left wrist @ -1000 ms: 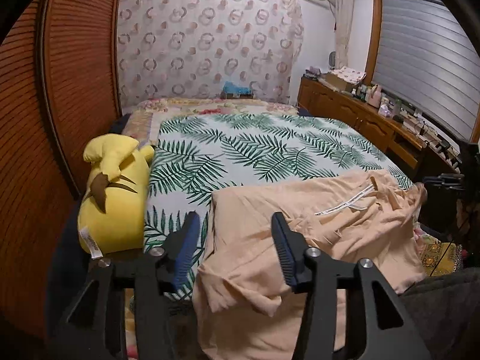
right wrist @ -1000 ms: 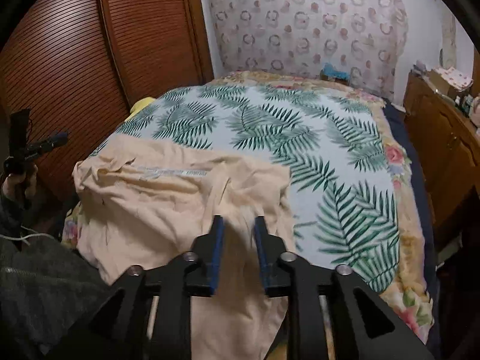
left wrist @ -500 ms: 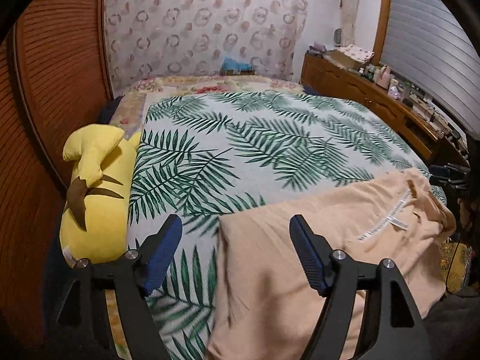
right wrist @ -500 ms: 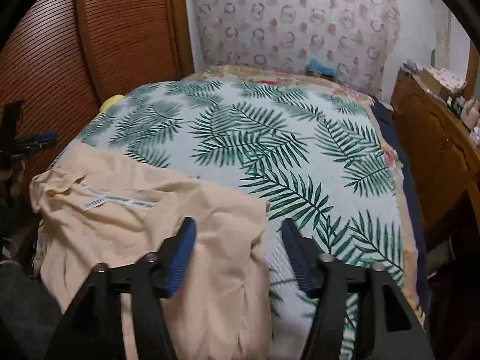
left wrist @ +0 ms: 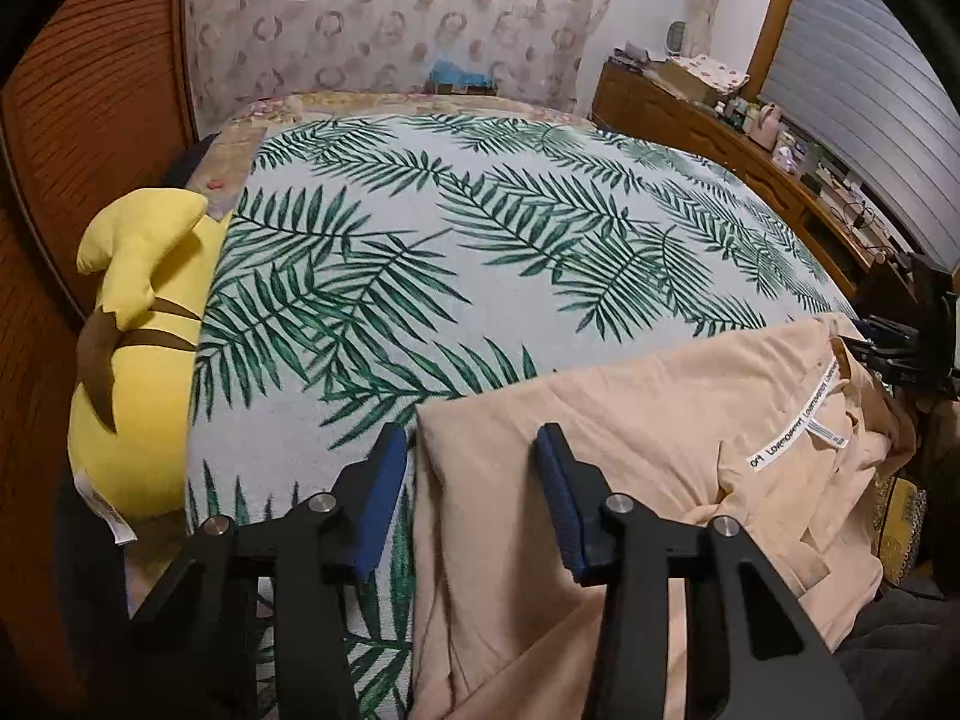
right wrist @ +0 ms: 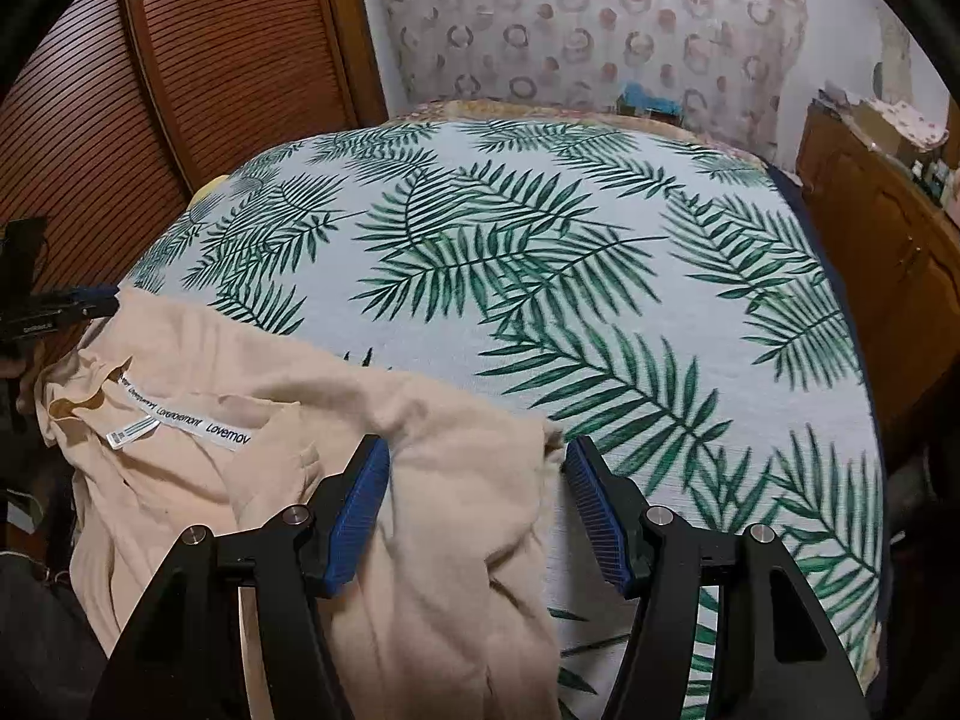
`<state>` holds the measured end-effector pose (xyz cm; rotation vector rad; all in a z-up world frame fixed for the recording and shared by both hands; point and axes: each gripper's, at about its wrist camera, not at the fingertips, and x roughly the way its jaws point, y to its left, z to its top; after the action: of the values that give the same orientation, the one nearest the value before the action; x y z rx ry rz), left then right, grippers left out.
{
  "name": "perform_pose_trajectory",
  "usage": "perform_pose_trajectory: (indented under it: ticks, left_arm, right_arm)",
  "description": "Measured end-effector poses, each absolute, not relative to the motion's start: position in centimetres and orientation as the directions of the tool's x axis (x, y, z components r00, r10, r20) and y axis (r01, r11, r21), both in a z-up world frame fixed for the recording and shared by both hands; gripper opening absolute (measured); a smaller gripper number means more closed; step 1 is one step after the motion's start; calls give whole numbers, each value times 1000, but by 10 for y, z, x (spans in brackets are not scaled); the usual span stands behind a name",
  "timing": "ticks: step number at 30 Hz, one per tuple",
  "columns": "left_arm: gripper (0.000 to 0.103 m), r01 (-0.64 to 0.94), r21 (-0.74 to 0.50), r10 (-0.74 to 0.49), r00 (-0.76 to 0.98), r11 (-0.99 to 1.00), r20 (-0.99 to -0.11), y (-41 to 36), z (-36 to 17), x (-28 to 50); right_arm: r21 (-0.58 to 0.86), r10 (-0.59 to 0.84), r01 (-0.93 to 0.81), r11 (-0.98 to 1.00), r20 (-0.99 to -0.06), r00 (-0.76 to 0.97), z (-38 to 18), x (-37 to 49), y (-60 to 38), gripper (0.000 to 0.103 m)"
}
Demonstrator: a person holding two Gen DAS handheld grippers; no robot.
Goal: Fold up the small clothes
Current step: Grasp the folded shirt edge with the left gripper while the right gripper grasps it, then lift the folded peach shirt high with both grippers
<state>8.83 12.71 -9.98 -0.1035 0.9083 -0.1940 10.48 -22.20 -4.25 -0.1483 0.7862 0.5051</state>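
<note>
A peach garment [left wrist: 648, 420] lies on the near edge of the bed and hangs over it; a white label strip [left wrist: 798, 414] shows near its waist. My left gripper [left wrist: 471, 450] is open, straddling the garment's left corner just above it. In the right wrist view the same garment [right wrist: 300, 420] lies at lower left, label strip [right wrist: 180, 417] visible. My right gripper [right wrist: 477, 465] is open, its jaws either side of the garment's right corner. Neither gripper holds cloth.
The bed has a white cover with green palm leaves [left wrist: 480, 228]. A yellow plush toy [left wrist: 138, 348] lies at the bed's left edge beside a wooden slatted wardrobe [right wrist: 198, 60]. A wooden dresser [left wrist: 750, 144] with clutter stands to the right.
Both grippers have opened and let go of the garment, which now lies flatter on the bed edge. Both have drawn closer to its corners.
</note>
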Motion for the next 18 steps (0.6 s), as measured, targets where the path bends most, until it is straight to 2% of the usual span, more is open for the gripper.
perform_pose_trajectory:
  ticks: [4, 5, 6, 7, 9, 11, 13, 15, 18]
  left_arm:
    - [46, 128, -187, -226, 590, 974, -775, 127, -103, 89]
    - [46, 130, -189, -230, 590, 973, -774, 126, -104, 88]
    - [45, 135, -192, -235, 589, 972, -773, 125, -104, 87]
    - [42, 138, -191, -235, 590, 972, -773, 125, -105, 87]
    - [37, 141, -186, -233, 589, 972, -774, 123, -105, 87]
    - [30, 143, -186, -235, 587, 972, -775, 122, -105, 86]
    - [24, 149, -192, -243, 587, 970, -773, 122, -105, 86]
    - [10, 151, -213, -261, 584, 965, -768, 124, -105, 85]
    - [8, 155, -215, -265, 601, 964, -754, 122, -99, 79]
  right_arm:
    - [38, 374, -497, 867, -708, 599, -45, 107, -218, 62]
    - [37, 375, -499, 866, -707, 599, -46, 107, -217, 59]
    - [34, 377, -503, 864, -706, 600, -46, 107, -216, 52]
    - [35, 385, -513, 858, -705, 596, -46, 106, -214, 44]
    - [38, 402, -535, 844, -705, 584, -46, 102, -210, 35]
    - [25, 399, -541, 840, -705, 587, -47, 99, -208, 30]
    - [48, 418, -549, 834, -705, 573, -47, 97, -209, 20]
    - [89, 441, -548, 832, -705, 555, -47, 97, -212, 14]
    - [104, 458, -555, 826, -696, 552, -44, 91, -215, 11]
